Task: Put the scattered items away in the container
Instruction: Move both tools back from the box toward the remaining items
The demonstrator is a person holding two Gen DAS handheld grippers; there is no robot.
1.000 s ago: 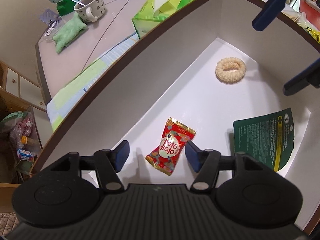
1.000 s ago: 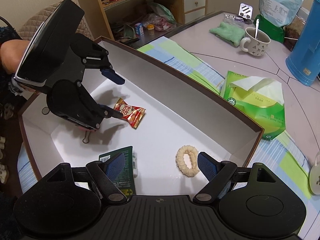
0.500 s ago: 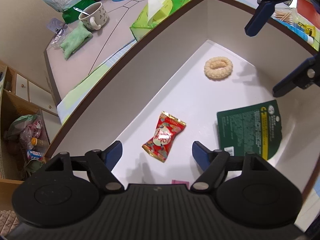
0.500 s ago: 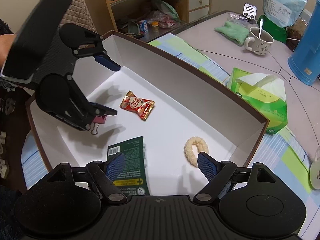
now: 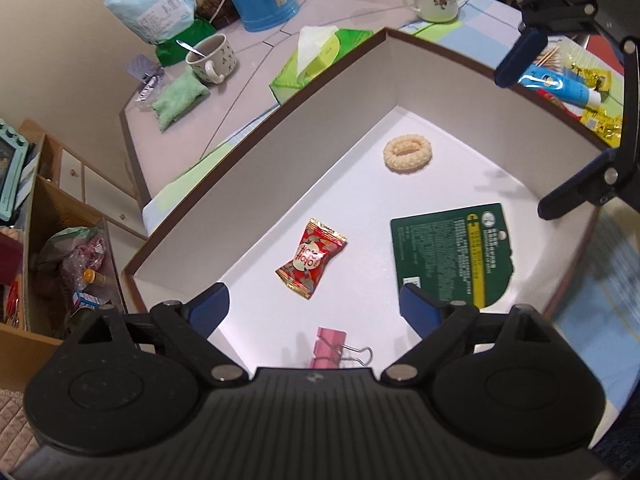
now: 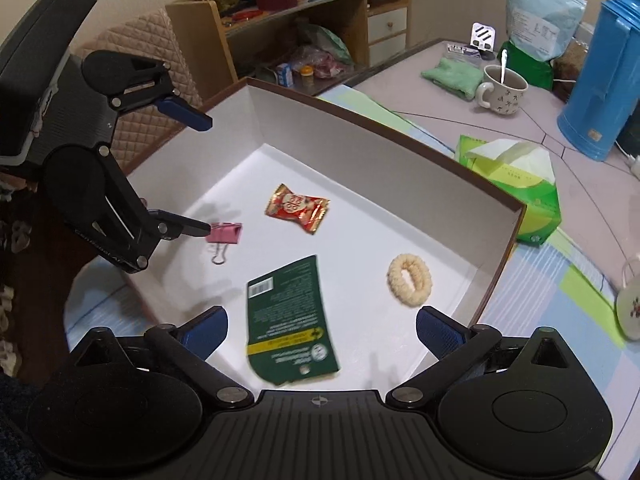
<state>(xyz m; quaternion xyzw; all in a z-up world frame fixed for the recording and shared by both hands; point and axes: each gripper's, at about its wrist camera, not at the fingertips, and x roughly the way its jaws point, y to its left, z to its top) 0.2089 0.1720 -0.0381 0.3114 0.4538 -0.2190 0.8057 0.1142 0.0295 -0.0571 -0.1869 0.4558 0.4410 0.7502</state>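
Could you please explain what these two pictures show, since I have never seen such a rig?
There is no robot here. A person holds a two-finger tool in each hand, and a fisheye camera on each tool looks along its fingers. One picture is from the left tool, the other from the right tool; each also sees the other tool. Both are open and hold nothing. Below them is a white box on a table. Inside lie a red candy, a ring-shaped hair tie, a green packet and a pink binder clip. Outside stand a tissue box, mugs and a blue jug.
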